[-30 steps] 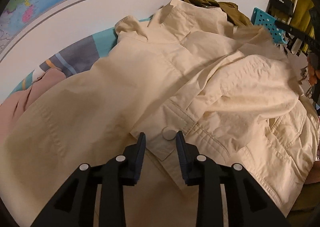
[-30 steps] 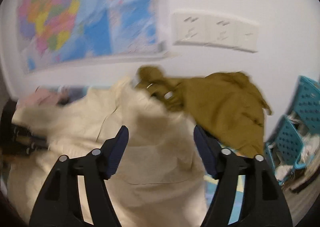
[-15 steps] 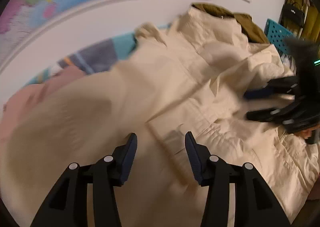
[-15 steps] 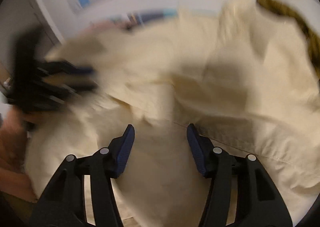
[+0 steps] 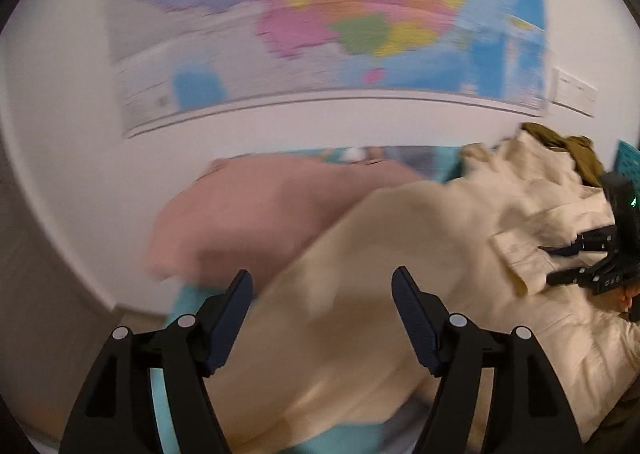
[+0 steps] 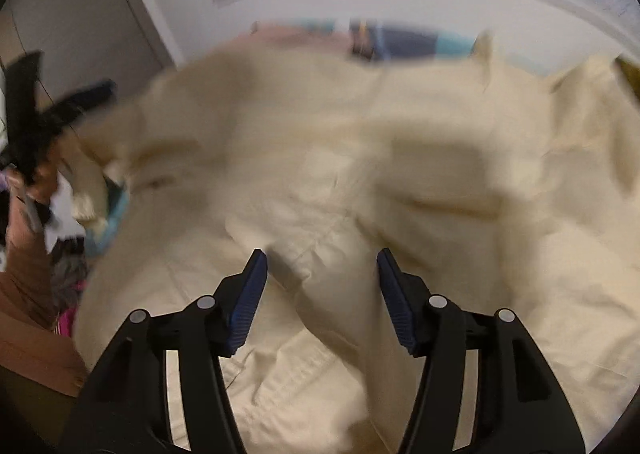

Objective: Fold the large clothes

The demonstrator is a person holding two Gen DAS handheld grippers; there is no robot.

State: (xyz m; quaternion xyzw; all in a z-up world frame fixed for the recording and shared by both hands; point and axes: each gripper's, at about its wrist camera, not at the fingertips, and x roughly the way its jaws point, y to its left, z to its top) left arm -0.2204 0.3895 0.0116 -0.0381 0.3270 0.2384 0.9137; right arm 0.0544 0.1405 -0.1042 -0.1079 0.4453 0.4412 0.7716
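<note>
A large cream jacket [image 5: 400, 262] lies crumpled over a teal-covered surface; it fills the right wrist view [image 6: 360, 174]. My left gripper [image 5: 322, 302] is open and empty, above the jacket's left edge. My right gripper [image 6: 320, 278] is open and empty, just over a fold of the jacket. The right gripper also shows at the right edge of the left wrist view [image 5: 592, 262]. The left gripper shows blurred at the left edge of the right wrist view [image 6: 36, 114]. Both views are motion-blurred.
A pink garment [image 5: 248, 214] lies left of the jacket. An olive garment [image 5: 568, 150] lies behind it by the wall. A world map [image 5: 320, 14] hangs on the white wall. A teal crate [image 5: 624, 158] stands at the far right. Teal sheet [image 5: 172, 374] shows under my left gripper.
My left gripper opened wider and swung left toward the pink garment and the jacket's edge. My right gripper dropped from facing the wall down onto the jacket.
</note>
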